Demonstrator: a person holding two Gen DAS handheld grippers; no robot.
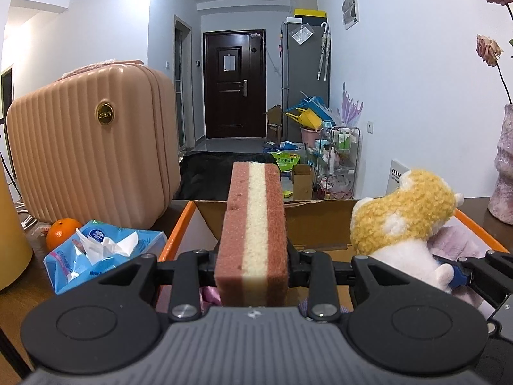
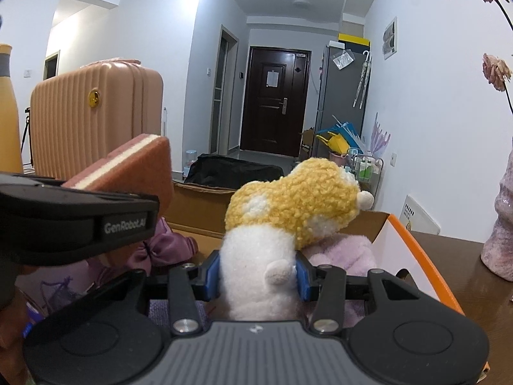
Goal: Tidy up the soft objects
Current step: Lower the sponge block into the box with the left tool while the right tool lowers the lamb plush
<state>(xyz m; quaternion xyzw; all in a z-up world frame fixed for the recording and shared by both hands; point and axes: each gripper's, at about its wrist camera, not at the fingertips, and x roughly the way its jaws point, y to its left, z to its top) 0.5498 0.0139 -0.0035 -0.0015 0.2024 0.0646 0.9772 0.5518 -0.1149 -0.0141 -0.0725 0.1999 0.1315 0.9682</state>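
Left wrist view: I'm carrying two soft things over the cardboard box (image 1: 317, 221).

I take the box on the counter (image 2: 449, 250) as the drop spot. Over it, my right tool (image 2: 258, 276) is clamped on the plush toy (image 2: 288, 205); left of that, my left tool (image 1: 253, 266) pinches the layered sponge (image 1: 253, 224) on edge.

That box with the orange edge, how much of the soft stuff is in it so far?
Already in the cardboard box: a lilac fluffy item and purple cloth. In hand: the left gripper clamps a striped sponge and the right gripper a plush toy, both above the box. Left: letting these two go inside. The tissue pack sits outside.
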